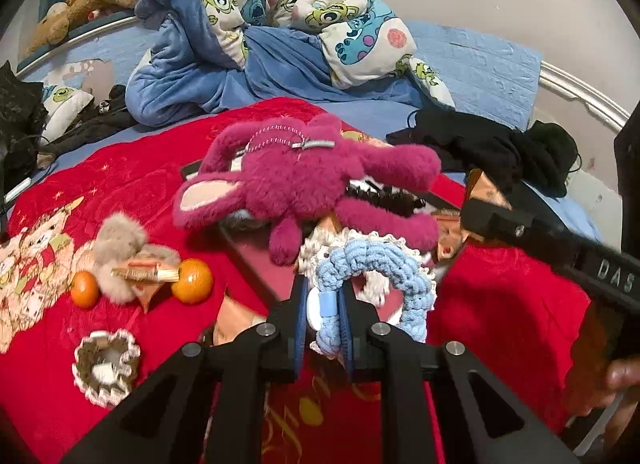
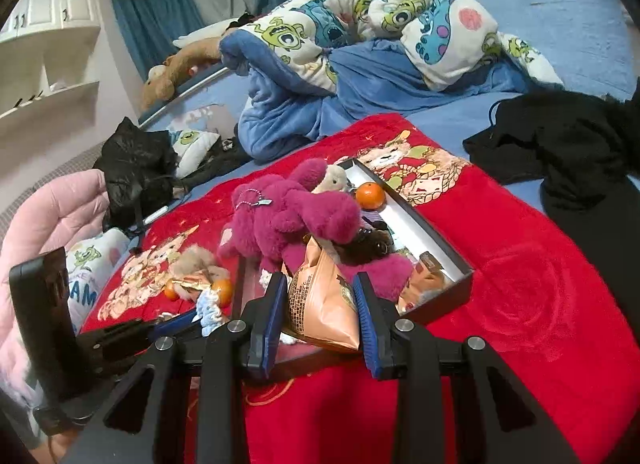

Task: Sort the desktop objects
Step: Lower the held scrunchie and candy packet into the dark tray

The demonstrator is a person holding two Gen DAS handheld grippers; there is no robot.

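Note:
My left gripper (image 1: 325, 288) is shut on a light blue crocheted ring (image 1: 376, 264), held over the near edge of a dark box (image 1: 256, 264) on the red blanket; it also shows in the right wrist view (image 2: 208, 306). My right gripper (image 2: 320, 284) is shut on an orange snack packet (image 2: 324, 304), above the near end of the box (image 2: 440, 232). A magenta plush toy (image 1: 304, 180) lies across the box, also in the right wrist view (image 2: 288, 216). A tangerine (image 2: 370, 195) sits in the box's far end.
On the red blanket (image 1: 120, 184) left of the box lie two tangerines (image 1: 192, 280), a beige plush (image 1: 120, 244) and a brown crocheted ring (image 1: 106, 364). Black clothes (image 1: 480, 144) and a rumpled blue duvet (image 1: 240, 44) lie behind. A metal bed rail (image 1: 580, 96) curves around.

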